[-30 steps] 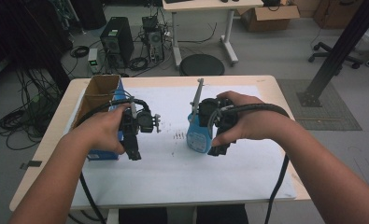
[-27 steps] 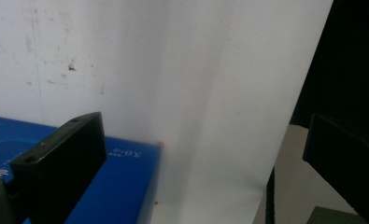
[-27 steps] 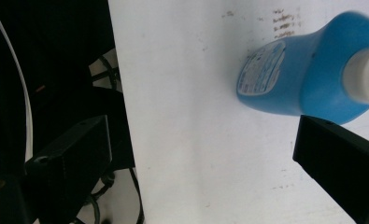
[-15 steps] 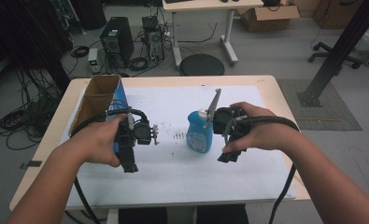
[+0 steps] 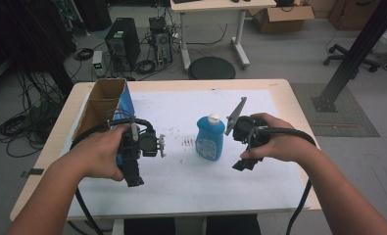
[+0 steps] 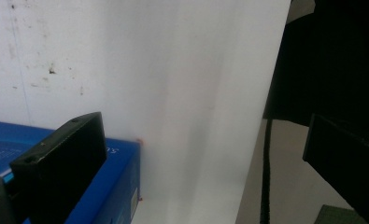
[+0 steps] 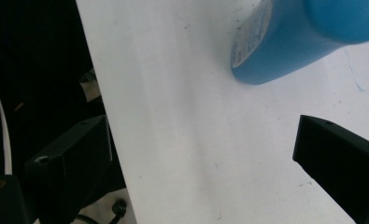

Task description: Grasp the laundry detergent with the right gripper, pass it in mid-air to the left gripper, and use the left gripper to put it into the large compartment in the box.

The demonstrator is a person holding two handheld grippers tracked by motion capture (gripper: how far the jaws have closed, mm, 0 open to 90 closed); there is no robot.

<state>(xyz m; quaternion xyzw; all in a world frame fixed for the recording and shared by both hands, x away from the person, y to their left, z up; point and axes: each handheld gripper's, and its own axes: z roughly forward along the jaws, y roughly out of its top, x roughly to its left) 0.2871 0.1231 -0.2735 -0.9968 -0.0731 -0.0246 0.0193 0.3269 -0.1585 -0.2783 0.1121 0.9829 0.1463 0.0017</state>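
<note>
Count: one blue bottle point(image 5: 210, 138) with a white cap, one blue box point(image 5: 124, 105), one open cardboard box point(image 5: 99, 104), two grippers, one white sheet point(image 5: 259, 183) covering the table point(image 5: 299, 110).
Blue bottle: stands upright near the middle of the sheet, touching neither gripper; in the right gripper view its lower body point(image 7: 285, 44) lies at 1 o'clock, beyond the jaws.
Left gripper point(image 5: 132, 178): held in the left hand point(image 5: 100, 154) at 9 o'clock of the bottle, jaws pointing toward the near table edge; in the left gripper view the jaws point(image 6: 210, 163) stand wide apart with nothing between them.
Right gripper point(image 5: 243, 165): held in the right hand point(image 5: 274, 145) at 3 o'clock of the bottle, just beside it; jaws wide apart over bare sheet, gripping nothing.
Forearms: both enter from 6 o'clock, angled inward.
Blue box: at 9 o'clock of the sheet, beside the left gripper; its corner point(image 6: 121, 186) shows behind the left-hand jaw.
Cardboard box: at 10 o'clock on the table, against the blue box; contents cannot be told.
</note>
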